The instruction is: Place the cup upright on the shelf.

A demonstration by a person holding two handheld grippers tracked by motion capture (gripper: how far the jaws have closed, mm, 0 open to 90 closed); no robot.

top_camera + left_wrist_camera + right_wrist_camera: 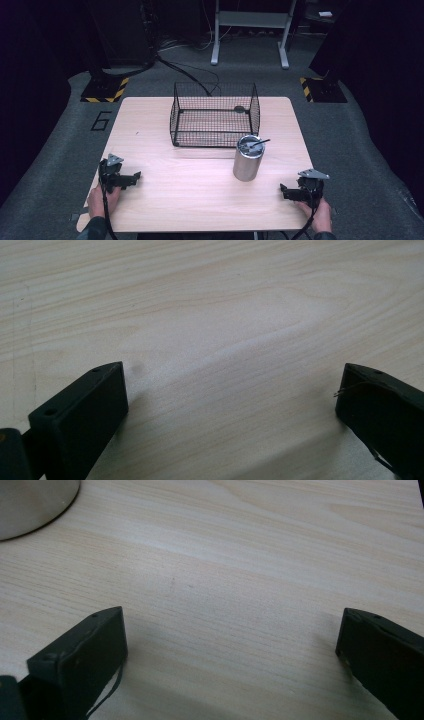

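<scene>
A plain metal cylinder cup (248, 159) stands upright on the wooden table (190, 185), just in front of the black wire basket (215, 114). A thin dark stick, perhaps a straw, leans out of its lidded top. The right gripper (288, 191) rests near the table's right front corner, near the cup but apart from it, its jaws spread wide over bare wood. The left gripper (131, 177) sits well apart at the left edge, jaws likewise spread and holding nothing.
</scene>
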